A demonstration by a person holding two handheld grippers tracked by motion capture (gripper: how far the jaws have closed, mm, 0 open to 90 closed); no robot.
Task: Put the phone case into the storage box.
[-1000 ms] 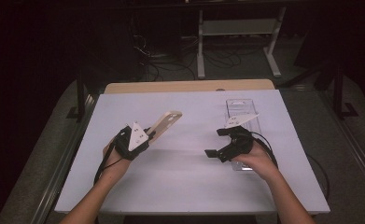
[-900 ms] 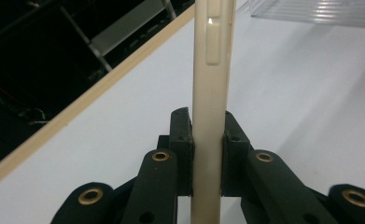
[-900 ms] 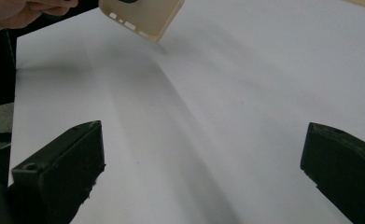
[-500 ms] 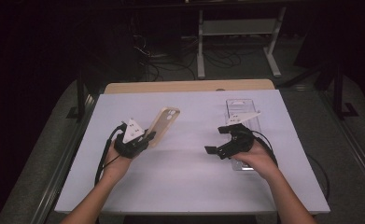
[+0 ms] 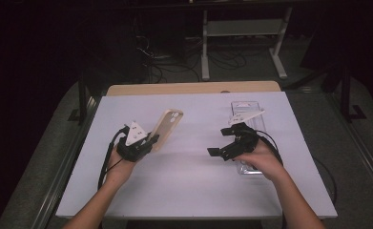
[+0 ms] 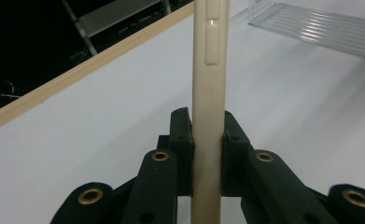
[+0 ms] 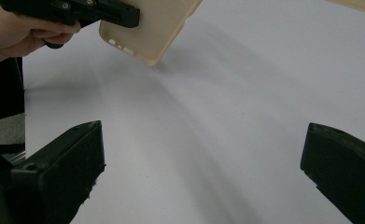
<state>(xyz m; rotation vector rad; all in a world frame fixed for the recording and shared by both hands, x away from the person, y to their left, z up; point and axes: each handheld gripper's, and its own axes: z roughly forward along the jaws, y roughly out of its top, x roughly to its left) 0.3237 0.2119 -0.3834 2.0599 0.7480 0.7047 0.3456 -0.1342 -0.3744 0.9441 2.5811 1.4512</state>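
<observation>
A cream phone case (image 5: 167, 128) is held up off the white table (image 5: 189, 191), tilted up and to the right. My left gripper (image 5: 150, 142) is shut on its lower end. In the left gripper view the pads press both sides of the case (image 6: 209, 84), which I see edge-on, with its side buttons near the top. My right gripper (image 5: 218, 141) hovers at the right of the table, open, with nothing between its fingers. In the right gripper view the jaws (image 7: 203, 154) stand wide apart over bare table, and the case (image 7: 152, 28) shows at the upper left.
A clear plastic tray (image 5: 246, 109) lies on the table behind and under the right hand; I see it too in the left gripper view (image 6: 320, 28). A wooden strip (image 5: 193, 88) runs along the table's far edge. A metal stand (image 5: 241, 28) and cables are on the dark floor beyond.
The case has turned in the left gripper, so its broad face now shows instead of its thin edge. The right gripper has barely shifted.
</observation>
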